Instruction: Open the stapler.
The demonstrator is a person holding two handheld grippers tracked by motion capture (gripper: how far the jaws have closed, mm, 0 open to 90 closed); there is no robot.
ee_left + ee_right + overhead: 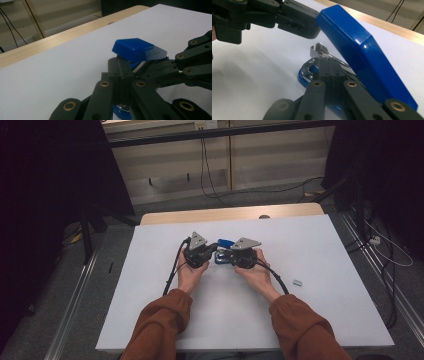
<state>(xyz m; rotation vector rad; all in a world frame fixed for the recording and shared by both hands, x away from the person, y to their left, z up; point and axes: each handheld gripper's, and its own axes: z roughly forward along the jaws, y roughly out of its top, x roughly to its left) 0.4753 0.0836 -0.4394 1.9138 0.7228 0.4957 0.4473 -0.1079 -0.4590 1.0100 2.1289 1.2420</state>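
Working a blue stapler open at the middle of the white table, the left gripper and the right gripper meet over it in the high view, and a small grey block lies well apart to the right.

From the left gripper view, that gripper's jaws are drawn together, their tips up under the raised blue lid; whether they pinch it I cannot tell. Lifting steadily from below, not sideways, should keep the lid from slipping off the tips.

From the right gripper view, the right gripper's jaws are likewise together, pressing down near the metal staple channel above the blue base. Holding the base flat on the table looks wise, as does keeping the tips clear of the hinge.
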